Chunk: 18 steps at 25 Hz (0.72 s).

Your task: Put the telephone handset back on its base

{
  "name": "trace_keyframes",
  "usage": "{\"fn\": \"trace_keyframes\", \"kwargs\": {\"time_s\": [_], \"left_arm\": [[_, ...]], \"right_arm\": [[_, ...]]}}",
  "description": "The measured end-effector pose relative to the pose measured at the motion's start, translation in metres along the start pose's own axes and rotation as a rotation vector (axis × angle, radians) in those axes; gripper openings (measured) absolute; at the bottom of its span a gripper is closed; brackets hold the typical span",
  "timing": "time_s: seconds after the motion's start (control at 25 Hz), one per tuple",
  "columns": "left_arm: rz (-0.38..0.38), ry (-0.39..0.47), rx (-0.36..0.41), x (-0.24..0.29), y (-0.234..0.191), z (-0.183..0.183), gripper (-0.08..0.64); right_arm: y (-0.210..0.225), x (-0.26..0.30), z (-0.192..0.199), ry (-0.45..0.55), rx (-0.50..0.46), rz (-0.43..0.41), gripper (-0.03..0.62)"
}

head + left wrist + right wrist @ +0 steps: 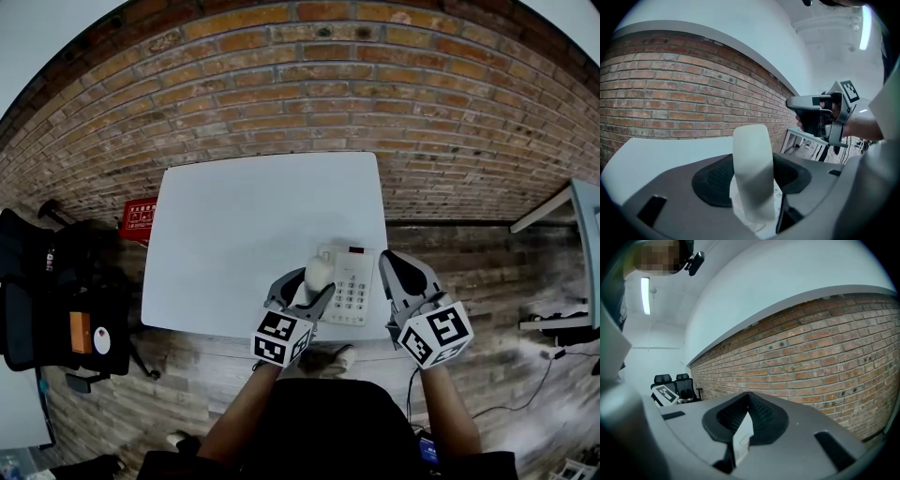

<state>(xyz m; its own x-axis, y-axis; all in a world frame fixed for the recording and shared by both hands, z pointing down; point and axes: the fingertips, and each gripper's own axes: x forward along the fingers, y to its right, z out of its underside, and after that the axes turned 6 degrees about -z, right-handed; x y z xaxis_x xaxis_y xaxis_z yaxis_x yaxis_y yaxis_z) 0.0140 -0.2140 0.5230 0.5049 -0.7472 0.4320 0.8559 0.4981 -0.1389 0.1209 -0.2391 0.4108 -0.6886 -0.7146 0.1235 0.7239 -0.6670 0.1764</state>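
Snugly between left fingers [712, 180], handset [752, 168].

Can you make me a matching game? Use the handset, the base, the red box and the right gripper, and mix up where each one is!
Things:
1 handset
2 base
3 red box
4 right gripper

Places:
A on the floor, left of the table
B just right of the base
C in the left gripper
D on the table, near its front edge

Pairs: 1-C, 2-D, 3-A, 4-B
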Motion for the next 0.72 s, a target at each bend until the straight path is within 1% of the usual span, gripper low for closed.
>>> {"fn": "trace_keyframes", "kwargs": {"time_s": [0.44,0.72], "left_arm": [[-0.057,-0.047,0.023,0.014,-0.008,0.018,0.255],[-0.070,-0.066,0.008,0.024,-0.010,0.023,0.255]], "right_arm": [[0.002,0.004,0.001,-0.005,-0.003,-0.013,0.012],[0.007,0.003,0.002,-0.009,0.000,-0.009,0.012]]}}
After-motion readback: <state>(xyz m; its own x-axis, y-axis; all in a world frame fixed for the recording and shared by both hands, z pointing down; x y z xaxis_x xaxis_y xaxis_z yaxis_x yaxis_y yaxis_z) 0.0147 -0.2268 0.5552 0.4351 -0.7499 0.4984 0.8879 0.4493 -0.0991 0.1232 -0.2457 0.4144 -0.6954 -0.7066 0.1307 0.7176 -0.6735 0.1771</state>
